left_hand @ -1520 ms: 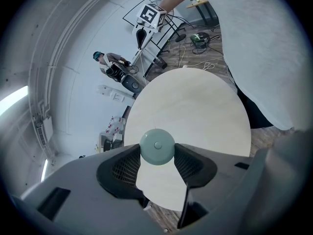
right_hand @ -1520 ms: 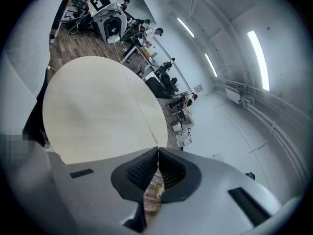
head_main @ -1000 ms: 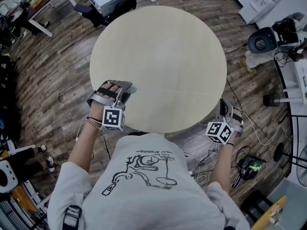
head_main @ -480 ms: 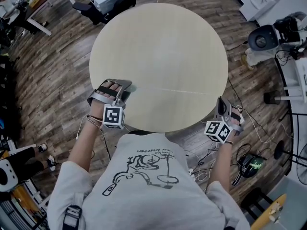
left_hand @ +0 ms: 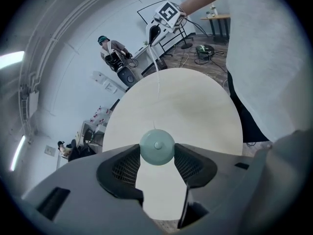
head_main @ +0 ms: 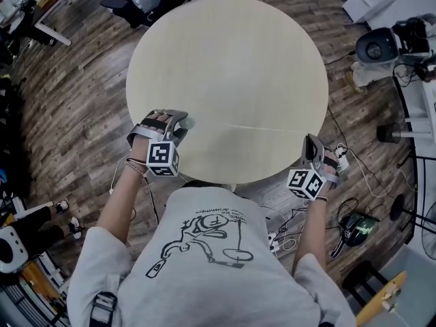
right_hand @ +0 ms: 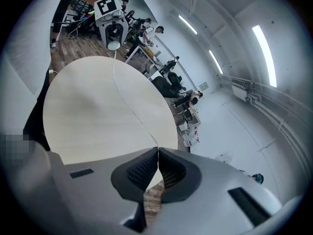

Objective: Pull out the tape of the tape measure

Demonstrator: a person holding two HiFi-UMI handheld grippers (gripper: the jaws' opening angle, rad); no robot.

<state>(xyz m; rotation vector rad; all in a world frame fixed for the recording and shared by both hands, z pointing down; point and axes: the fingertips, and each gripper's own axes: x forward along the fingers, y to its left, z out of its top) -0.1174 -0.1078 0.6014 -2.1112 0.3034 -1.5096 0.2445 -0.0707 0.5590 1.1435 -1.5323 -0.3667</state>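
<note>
Measuring tape (head_main: pixel 252 128) out across the round table (head_main: pixel 225 53), both hands easing down

Head view: the left gripper (head_main: pixel 175 122) and right gripper (head_main: pixel 312 145) have both sunk a bit toward the table's near edge since a second ago. The tape looks no longer than before, so I'd say the pull is basically done. Left gripper view: jaws clamped on the mint-green round tape measure (left_hand: pixel 157 147), over the near-left edge; the shirt (left_hand: pixel 259 58) print reads "drummer". Right gripper view: jaws pinched together on the tape's end. No brand readable anywhere.
</note>
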